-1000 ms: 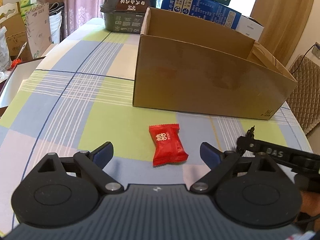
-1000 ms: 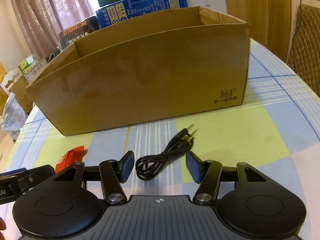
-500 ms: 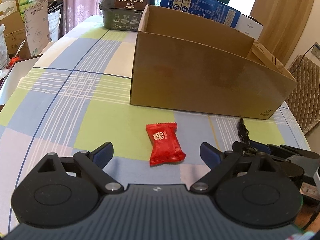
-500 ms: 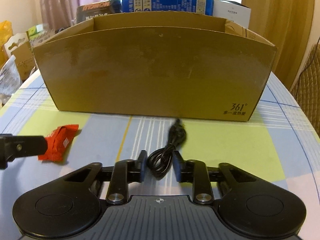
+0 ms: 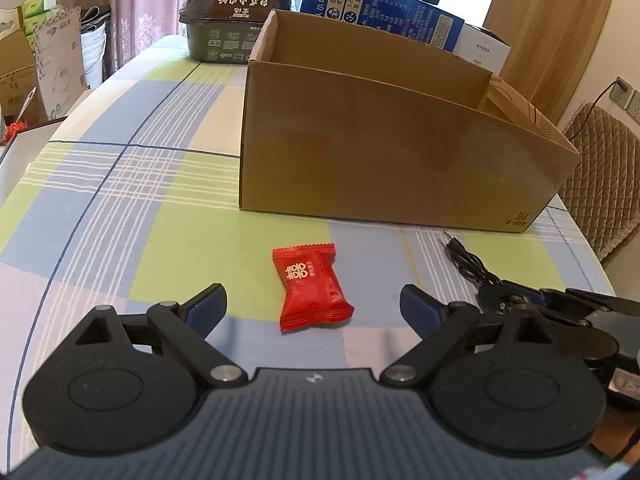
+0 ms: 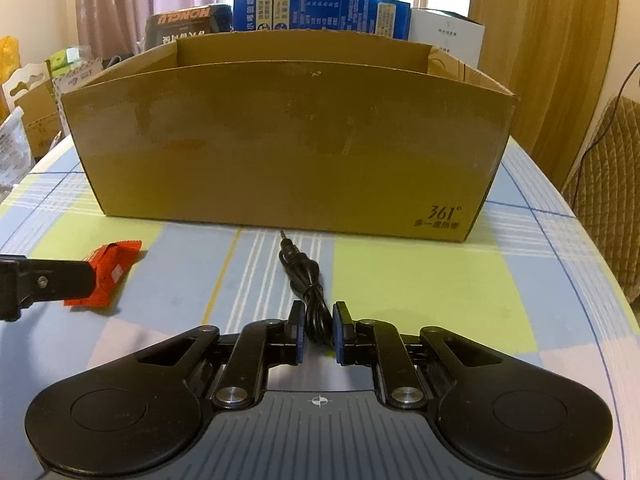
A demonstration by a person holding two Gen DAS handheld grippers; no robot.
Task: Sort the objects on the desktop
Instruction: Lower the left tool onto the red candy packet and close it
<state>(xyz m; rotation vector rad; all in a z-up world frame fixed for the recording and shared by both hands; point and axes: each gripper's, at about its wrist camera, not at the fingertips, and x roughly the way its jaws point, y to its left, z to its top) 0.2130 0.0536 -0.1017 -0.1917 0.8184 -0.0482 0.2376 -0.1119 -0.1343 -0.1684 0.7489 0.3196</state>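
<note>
A red candy packet (image 5: 310, 289) lies flat on the checked tablecloth, just ahead of my left gripper (image 5: 313, 305), which is open with its fingers on either side of it and apart from it. The packet (image 6: 107, 275) also shows at the left in the right wrist view. A black audio cable (image 6: 307, 284) lies bundled on the cloth, and my right gripper (image 6: 317, 330) is shut on its near end. Its plug points at the brown cardboard box (image 6: 288, 148). In the left wrist view the cable (image 5: 466, 261) leads into the right gripper (image 5: 516, 300).
The open-topped box (image 5: 384, 152) stands across the middle of the table (image 5: 120, 200). Behind it are a dark "HONGLU" pack (image 5: 232, 12), blue cartons (image 5: 380, 4) and a white box (image 6: 446, 36). A quilted chair (image 5: 600, 168) stands right of the table.
My right gripper moved forward around the cable and went from open to shut on it. The left gripper stayed open and edged a little closer to the packet.
</note>
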